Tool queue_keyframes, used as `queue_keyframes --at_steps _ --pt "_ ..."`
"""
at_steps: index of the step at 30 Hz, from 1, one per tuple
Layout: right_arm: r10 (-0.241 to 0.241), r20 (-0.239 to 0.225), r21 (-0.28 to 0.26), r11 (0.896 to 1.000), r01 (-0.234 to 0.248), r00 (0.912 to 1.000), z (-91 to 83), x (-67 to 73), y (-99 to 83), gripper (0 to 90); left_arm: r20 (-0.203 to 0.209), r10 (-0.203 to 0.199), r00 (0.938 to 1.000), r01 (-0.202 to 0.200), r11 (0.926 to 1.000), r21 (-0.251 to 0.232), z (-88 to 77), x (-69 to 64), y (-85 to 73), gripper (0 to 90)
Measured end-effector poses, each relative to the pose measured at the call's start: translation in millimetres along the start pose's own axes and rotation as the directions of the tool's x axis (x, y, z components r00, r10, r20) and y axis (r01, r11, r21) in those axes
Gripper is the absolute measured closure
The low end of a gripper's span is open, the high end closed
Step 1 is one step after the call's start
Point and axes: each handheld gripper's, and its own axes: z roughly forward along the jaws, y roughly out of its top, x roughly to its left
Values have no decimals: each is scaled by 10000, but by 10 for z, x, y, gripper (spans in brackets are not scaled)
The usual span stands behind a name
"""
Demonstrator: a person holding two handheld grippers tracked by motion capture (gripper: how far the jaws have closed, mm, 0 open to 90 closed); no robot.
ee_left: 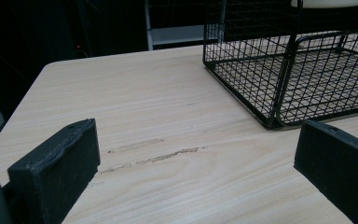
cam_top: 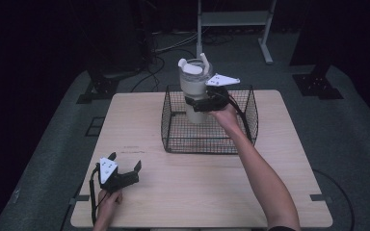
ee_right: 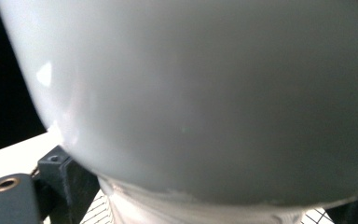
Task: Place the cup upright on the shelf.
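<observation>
While right gripper (cam_top: 198, 103) clasps tumbler (cam_top: 194, 89), wire basket (cam_top: 250, 120) beneath, table (cam_top: 197, 183).

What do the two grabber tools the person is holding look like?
Each is black with two chunky, blocky jaws. The left gripper and the right gripper both carry a pale three-cornered plate on top; the left one's plate has small dark dots. A black cable trails back from each along the arm. The person's forearms are bare, with no sleeves on them.

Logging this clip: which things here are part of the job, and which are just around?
In the job: tumbler, right gripper clamped on it, wire basket below it.
Just around: left gripper, open, on the table; metal frame behind.
</observation>
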Motion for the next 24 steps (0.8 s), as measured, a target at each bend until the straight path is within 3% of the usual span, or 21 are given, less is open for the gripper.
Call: queue_keyframes --at_steps 10,18,22,24 --pt "-74 -303 465 9989 88 9995 280 -95 -234 81 12 -6 10000 6 10000 -16 -2 1 -1 0" --pt "-71 -286 881 9961 96 9996 418 -103 -341 80 28 -12 10000 12 10000 -35 -7 3 -1 0" --pt "-86 -334 1197 9927 125 9994 477 -118 -381 81 20 -28 10000 28 10000 -53 -5 3 -2 0" --pt "-3 -571 1704 9853 100 9984 530 -122 -427 80 24 -61 10000 61 10000 -27 -8 2 -2 0"
